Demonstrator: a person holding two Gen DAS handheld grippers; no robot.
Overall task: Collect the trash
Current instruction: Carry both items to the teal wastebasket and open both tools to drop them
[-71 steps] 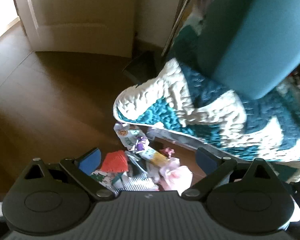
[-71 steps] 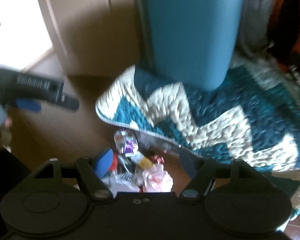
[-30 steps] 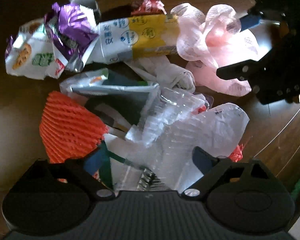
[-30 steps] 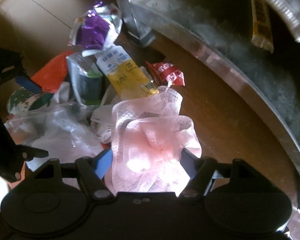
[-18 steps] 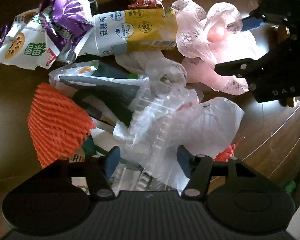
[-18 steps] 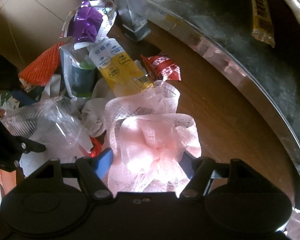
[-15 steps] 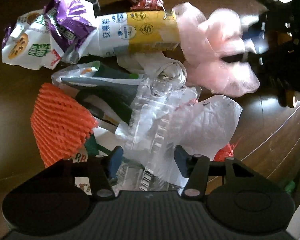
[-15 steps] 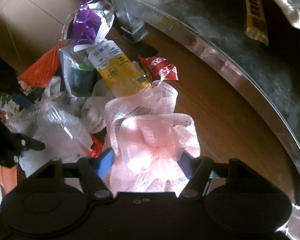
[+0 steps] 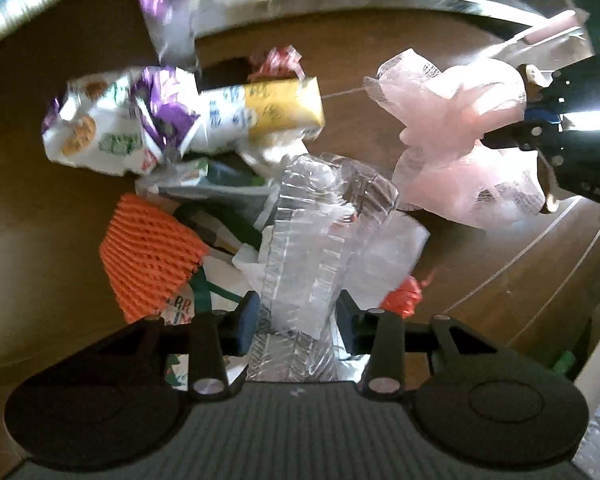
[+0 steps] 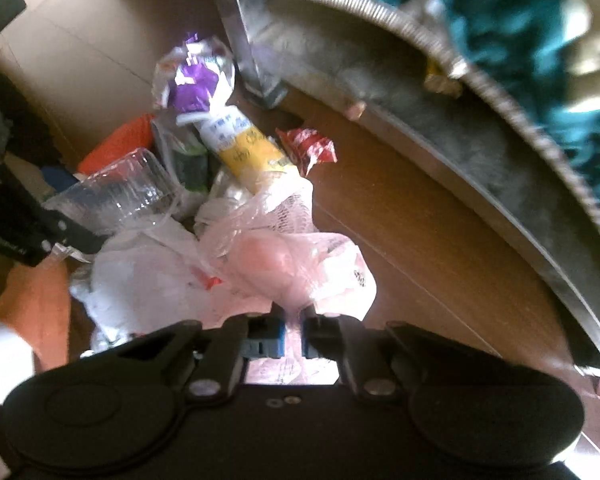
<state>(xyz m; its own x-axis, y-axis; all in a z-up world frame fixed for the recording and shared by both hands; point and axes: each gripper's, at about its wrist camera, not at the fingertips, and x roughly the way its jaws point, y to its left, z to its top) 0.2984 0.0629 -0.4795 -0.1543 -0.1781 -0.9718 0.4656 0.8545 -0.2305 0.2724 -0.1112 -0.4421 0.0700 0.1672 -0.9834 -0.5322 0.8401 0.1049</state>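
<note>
Pinching a crumpled clear tray at frame centre, the left gripper has just closed its jaws on it. At lower centre of its view, the right gripper clamps pink netting, jaws nearly together. Wrappers litter the floor above.

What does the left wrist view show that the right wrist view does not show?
Only the left wrist view shows the white cookie wrapper and the full ribbed face of the orange foam net. Only the right wrist view shows the teal and white quilt hanging over the metal frame. Both show the left hand-held gripper closed on the clear plastic tray, the right hand-held gripper pinching the pink mesh bag, the yellow and white carton and the purple wrapper.
</note>
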